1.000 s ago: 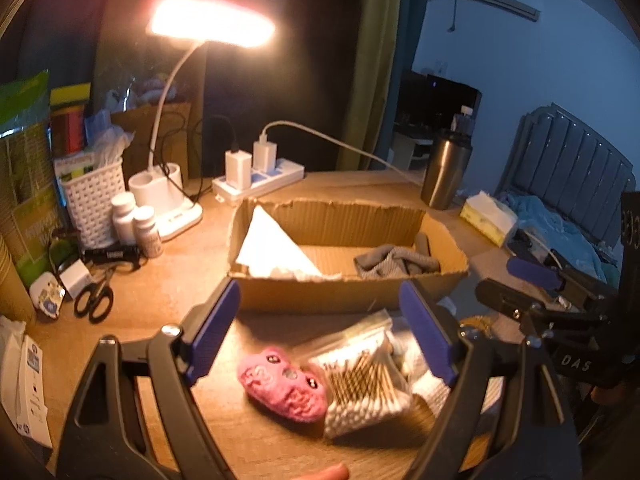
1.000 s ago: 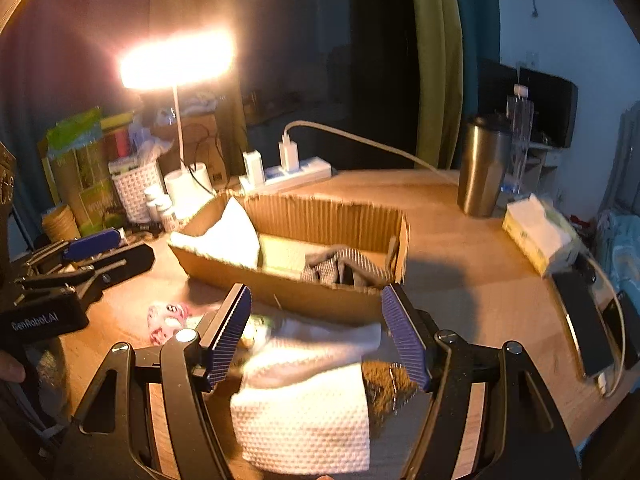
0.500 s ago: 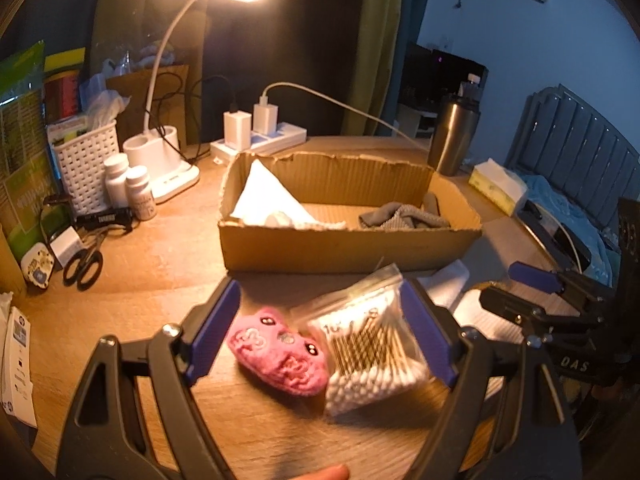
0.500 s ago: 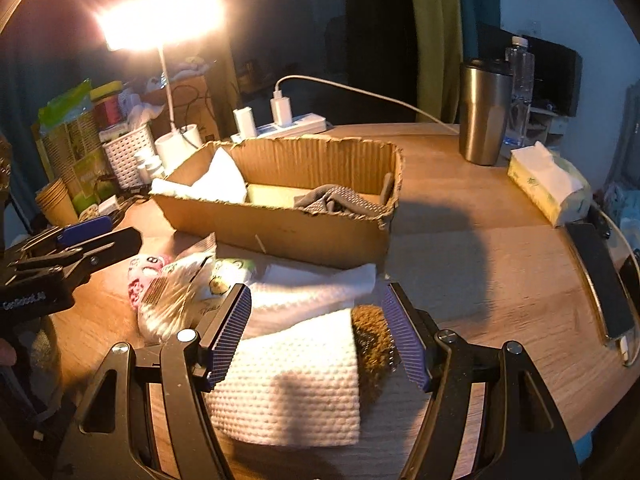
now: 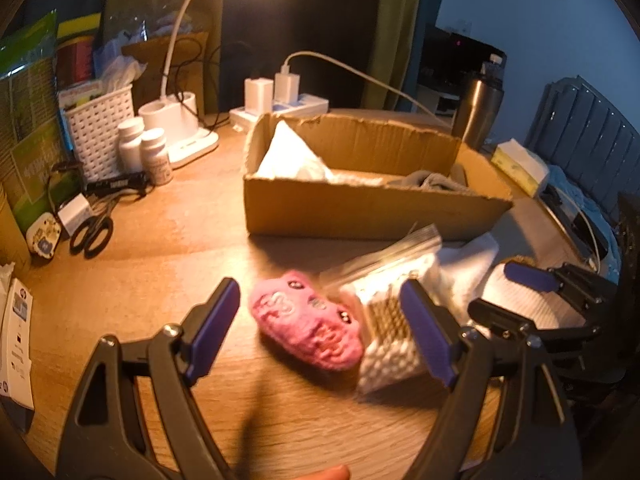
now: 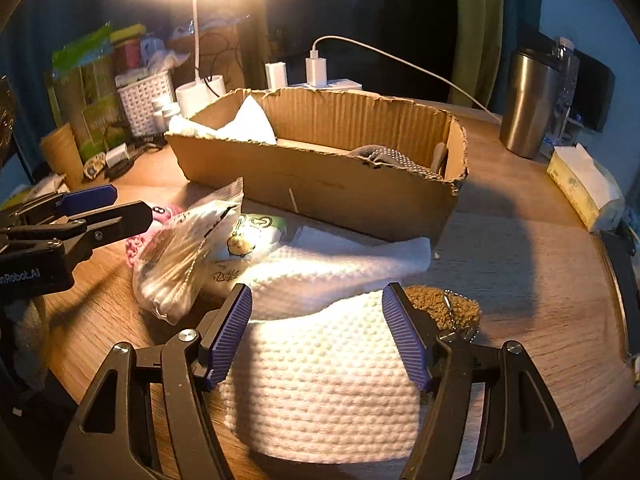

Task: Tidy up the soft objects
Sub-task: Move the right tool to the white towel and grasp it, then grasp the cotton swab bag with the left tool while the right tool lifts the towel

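A pink plush toy (image 5: 306, 328) lies on the wooden table beside a clear bag of cotton swabs (image 5: 388, 320). My left gripper (image 5: 320, 300) hangs open just above the toy, one finger on each side, touching nothing. In the right wrist view a white waffle towel (image 6: 332, 380) lies folded under my open right gripper (image 6: 317, 300), whose fingers straddle its far edge. A second white cloth (image 6: 340, 264) and a brown fuzzy piece with a chain (image 6: 444, 308) lie just beyond. The cardboard box (image 6: 320, 184) holds a white cloth (image 5: 288, 156) and a grey cloth (image 5: 436, 182).
Behind the box stand a desk lamp base (image 5: 172, 116), a power strip (image 5: 280, 108) and a steel tumbler (image 6: 528, 104). Pill bottles (image 5: 144, 148), scissors (image 5: 92, 236) and a white basket (image 5: 100, 128) crowd the left. A tissue pack (image 6: 580, 184) lies at the right edge.
Both grippers have sunk toward the table and tipped downward, so the pink toy and the white towel now sit closer between their fingers. The jaws have kept their width.
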The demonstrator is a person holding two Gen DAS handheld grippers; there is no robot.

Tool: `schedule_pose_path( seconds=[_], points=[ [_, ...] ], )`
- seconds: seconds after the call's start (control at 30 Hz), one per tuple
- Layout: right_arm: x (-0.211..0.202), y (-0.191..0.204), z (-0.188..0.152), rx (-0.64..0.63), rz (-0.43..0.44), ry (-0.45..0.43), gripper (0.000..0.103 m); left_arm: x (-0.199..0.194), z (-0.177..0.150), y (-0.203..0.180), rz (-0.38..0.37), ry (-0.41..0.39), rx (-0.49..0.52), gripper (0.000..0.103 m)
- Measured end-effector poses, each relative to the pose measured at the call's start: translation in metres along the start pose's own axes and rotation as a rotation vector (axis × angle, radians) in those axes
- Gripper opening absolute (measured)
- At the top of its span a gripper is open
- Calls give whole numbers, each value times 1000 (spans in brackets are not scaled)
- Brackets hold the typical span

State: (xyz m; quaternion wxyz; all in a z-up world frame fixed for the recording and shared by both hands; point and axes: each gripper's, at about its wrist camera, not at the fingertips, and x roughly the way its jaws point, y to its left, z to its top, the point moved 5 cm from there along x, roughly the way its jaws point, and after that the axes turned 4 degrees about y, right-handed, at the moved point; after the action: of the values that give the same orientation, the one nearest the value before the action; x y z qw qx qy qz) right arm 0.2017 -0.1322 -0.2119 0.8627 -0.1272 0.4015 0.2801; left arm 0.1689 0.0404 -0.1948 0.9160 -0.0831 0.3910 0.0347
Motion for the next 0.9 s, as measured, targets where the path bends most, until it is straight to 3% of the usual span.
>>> schedule_pose_path(
  seconds=[0.07, 0.1, 0.2, 0.33, 0.5, 0.77, 0.9],
  points=[
    [3, 2, -2, -23, -13, 9, 57, 4, -3, 2, 6, 12, -2, 83],
    [5, 4, -3, -32, -15, 19, 43, 5, -4, 3, 8, 18, -3, 83],
    [8, 9, -5, -61, -9, 31, 35, 6, -6, 5, 6, 21, -4, 83],
    [4, 7, -2, -55, -1, 13, 12, 4, -4, -1, -7, 14, 11, 83],
    [-15, -4, 8, -19, 11, -44, 9, 3, -3, -13, -39, 20, 36, 83],
    [-61, -23, 28, 68, 105, -205, 10, 5, 1, -44, -83, 26, 111, 83],
    [-71, -33, 33, 79, 87, -247, 10, 13, -1, -54, -92, 51, 132, 82]
  ],
)
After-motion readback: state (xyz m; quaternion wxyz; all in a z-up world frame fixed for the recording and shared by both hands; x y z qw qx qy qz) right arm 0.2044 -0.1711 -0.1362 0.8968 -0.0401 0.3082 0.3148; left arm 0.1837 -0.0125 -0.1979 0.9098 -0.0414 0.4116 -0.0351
